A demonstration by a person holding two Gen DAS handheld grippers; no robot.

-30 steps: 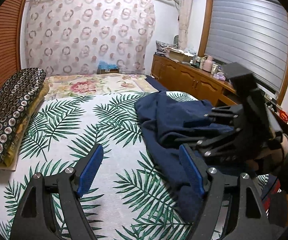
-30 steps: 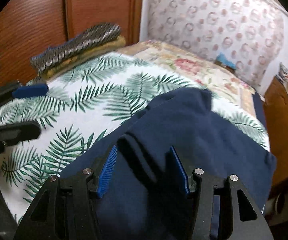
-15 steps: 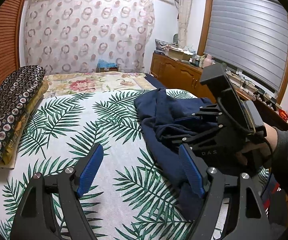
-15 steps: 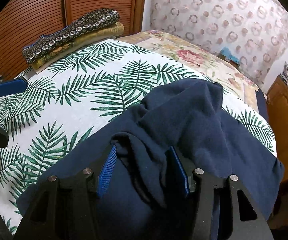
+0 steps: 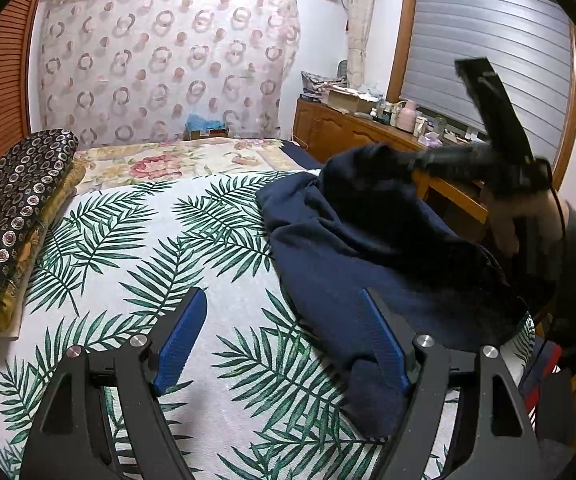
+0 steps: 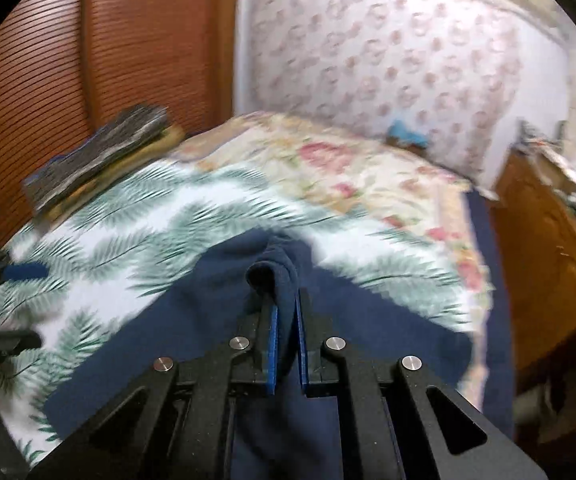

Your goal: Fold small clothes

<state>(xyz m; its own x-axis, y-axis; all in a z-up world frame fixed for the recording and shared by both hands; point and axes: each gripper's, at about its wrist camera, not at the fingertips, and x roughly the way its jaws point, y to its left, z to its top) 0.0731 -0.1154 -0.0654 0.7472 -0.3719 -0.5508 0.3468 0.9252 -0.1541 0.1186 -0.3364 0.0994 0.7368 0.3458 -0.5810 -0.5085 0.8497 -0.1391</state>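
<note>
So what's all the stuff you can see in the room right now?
navy garment: one, dark blue, bunched on the right of the bed, one fold lifted.
palm-leaf sheet: one, white with green leaves, covering the near bed.
floral cover: one, cream with pink flowers, at the far end.
folded fabrics: one stack, black with rings on mustard, left edge of the bed.
patterned curtain: one, pale with rings, back wall.
wooden sideboard: one, brown, cluttered top, under the window.
window blind: one, grey, right wall.
left gripper: black, blue fingers wide open, holding nothing.
right gripper: black, blue fingers just closed on the garment's fold.
</note>
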